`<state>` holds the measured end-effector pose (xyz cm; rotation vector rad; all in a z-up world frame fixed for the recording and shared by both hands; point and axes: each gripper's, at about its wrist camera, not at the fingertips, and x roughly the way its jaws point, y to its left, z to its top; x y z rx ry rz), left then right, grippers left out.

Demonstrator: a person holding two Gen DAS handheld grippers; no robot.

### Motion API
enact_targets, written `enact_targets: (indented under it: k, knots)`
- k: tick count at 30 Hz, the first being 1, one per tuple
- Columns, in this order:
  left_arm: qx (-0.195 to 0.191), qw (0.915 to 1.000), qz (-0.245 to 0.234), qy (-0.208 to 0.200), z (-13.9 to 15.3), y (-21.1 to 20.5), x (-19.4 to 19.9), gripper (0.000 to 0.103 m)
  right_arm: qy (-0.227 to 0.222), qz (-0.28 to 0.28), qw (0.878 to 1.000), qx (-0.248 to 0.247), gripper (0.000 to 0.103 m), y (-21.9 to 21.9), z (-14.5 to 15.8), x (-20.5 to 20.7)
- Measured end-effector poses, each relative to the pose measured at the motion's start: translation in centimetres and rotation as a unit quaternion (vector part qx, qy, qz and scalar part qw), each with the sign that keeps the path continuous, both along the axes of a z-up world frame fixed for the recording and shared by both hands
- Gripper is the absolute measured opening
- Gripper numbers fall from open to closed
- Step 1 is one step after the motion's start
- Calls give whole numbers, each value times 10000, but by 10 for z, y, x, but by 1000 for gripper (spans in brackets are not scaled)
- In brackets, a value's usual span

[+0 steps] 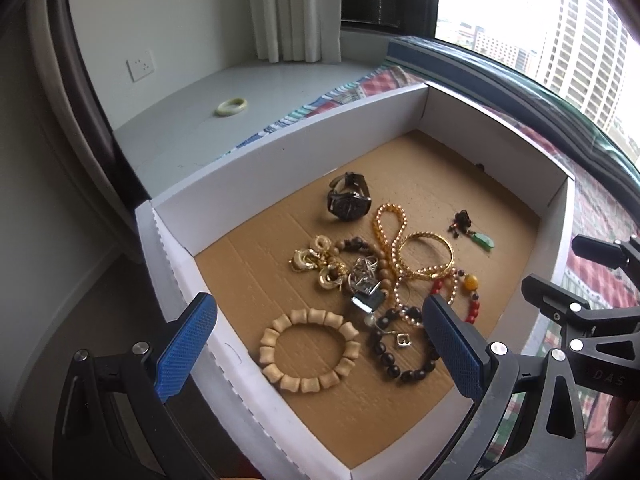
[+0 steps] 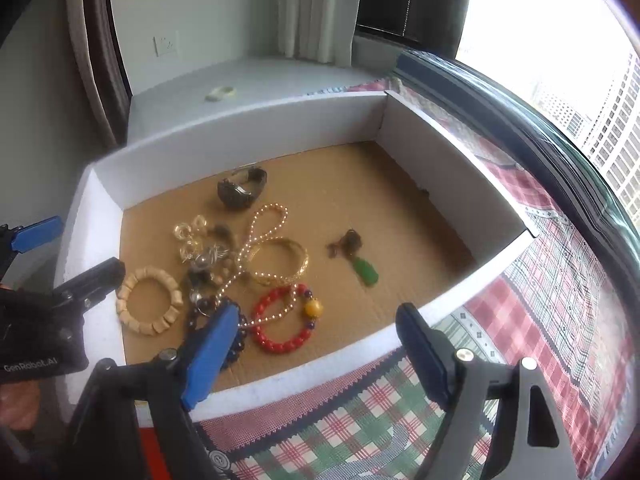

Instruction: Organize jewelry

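A shallow white box (image 1: 280,136) with a cardboard floor holds a jewelry heap: a dark watch (image 1: 348,200), gold earrings (image 1: 316,264), a gold bangle (image 1: 426,256), a wooden bead bracelet (image 1: 308,350), a dark bead bracelet (image 1: 400,354) and a green pendant (image 1: 484,242). My left gripper (image 1: 320,340) hangs open above the wooden bracelet, touching nothing. My right gripper (image 2: 316,356) is open over the box's near wall (image 2: 320,376), with the red bead bracelet (image 2: 286,320) just beyond it. A pale jade bangle (image 1: 231,106) lies outside the box on the sill.
The box rests on a checked cloth (image 2: 360,420) beside a window (image 1: 560,20). Behind it runs a grey sill (image 1: 192,128), with a wall socket (image 1: 141,65) and a curtain (image 1: 292,8). The right gripper's body (image 1: 580,320) crowds the box's right side.
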<state>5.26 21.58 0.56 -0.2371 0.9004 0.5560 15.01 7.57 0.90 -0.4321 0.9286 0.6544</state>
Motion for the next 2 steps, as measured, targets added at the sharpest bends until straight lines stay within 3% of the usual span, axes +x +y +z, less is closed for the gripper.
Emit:
enact_targets:
  k: [2]
  knots:
    - [67, 10000, -4, 14, 0, -1, 0, 102, 2, 20, 10000, -1, 83, 1, 0, -1]
